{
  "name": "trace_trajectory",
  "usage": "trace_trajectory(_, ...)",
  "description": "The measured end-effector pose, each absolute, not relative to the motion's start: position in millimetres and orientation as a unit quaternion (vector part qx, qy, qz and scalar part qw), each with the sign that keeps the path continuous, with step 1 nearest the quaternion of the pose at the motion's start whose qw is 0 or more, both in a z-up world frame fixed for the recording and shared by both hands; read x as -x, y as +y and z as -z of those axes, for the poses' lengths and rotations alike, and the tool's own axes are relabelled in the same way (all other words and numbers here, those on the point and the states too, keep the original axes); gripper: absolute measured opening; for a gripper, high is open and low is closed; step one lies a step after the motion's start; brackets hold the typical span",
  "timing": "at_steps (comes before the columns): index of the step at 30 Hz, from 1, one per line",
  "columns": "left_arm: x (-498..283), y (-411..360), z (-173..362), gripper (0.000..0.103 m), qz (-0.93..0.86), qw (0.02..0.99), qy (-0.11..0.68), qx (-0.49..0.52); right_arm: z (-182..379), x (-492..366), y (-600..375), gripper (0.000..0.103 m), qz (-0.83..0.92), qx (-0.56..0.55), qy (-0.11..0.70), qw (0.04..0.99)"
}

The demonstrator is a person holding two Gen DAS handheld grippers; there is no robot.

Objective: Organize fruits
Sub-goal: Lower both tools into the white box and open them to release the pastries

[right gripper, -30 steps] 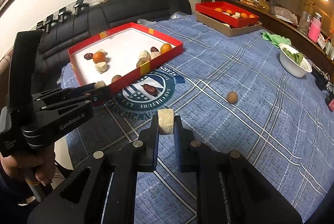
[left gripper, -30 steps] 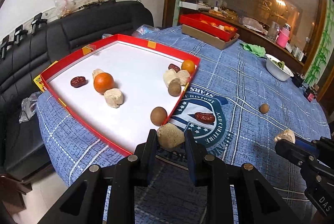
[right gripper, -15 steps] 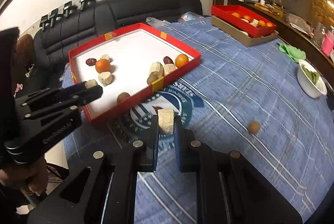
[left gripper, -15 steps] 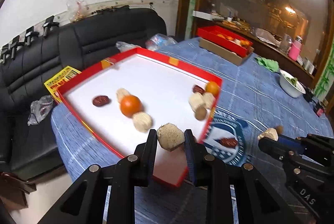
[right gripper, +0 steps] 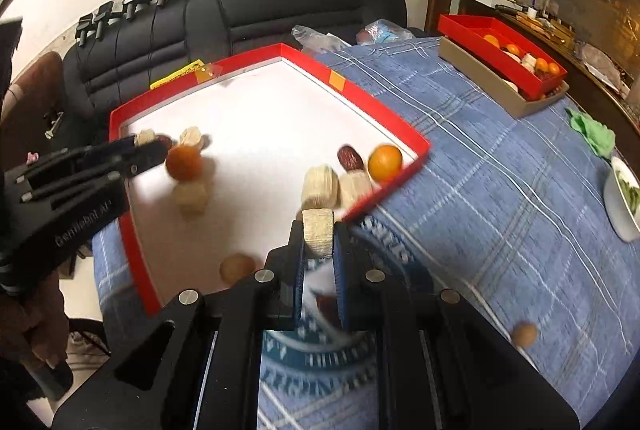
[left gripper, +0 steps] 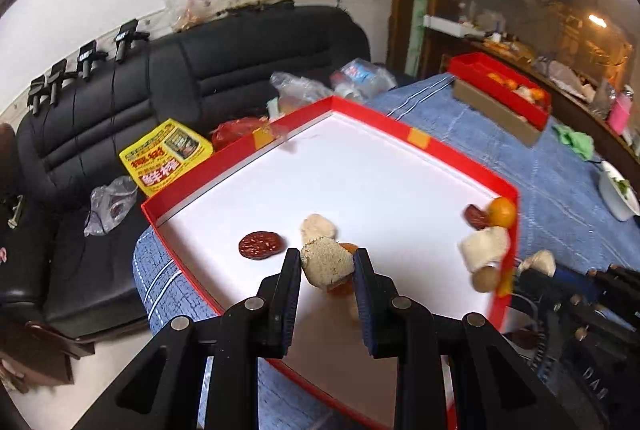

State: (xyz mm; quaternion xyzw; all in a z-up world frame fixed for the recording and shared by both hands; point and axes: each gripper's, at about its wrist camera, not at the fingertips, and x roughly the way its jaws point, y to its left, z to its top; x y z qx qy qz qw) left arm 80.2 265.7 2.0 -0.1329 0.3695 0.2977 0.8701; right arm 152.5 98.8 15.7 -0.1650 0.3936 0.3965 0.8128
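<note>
A red-rimmed white tray [left gripper: 440, 145] holds dates, oranges and pale pieces. My left gripper [left gripper: 326, 262] is shut on a tan crumbly piece [left gripper: 325, 264], held above the tray's left part, near a red date [left gripper: 261, 245] and hiding most of an orange [left gripper: 347, 248]. My right gripper [right gripper: 318, 236] is shut on a pale ridged piece [right gripper: 318, 233], just over the tray's near right rim [right gripper: 376, 197]. In the right wrist view, the left gripper [right gripper: 144, 145] hangs over the tray's far left.
A brown round fruit [right gripper: 525, 334] and a red date [right gripper: 326, 304] lie on the blue cloth. A second red tray of fruit [right gripper: 500, 59] stands at the back right. A white bowl [right gripper: 622, 197] is at the right edge. A black sofa [left gripper: 200, 77] lies beyond the table.
Both grippers have moved forward toward the tray with their pieces. The left one now hangs over the tray's left part; the right one has reached the tray's near rim.
</note>
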Motion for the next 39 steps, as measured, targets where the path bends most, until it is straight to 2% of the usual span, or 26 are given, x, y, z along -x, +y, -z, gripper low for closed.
trace_trajectory(11,-113,286,-14,0.025,-0.31,0.87,0.363,0.126,-4,-185,144,0.012,-0.402,0.16,0.407,0.805)
trace_trajectory(20,-155,286,2,0.025,-0.296,0.862,0.393,0.122,0,-200,159,0.012,-0.398,0.149,0.411,0.806)
trace_trajectory(39,-165,308,23,0.025,-0.307,0.839,0.424,0.147,22,-235,188,0.013,-0.376,0.142,0.444,0.801)
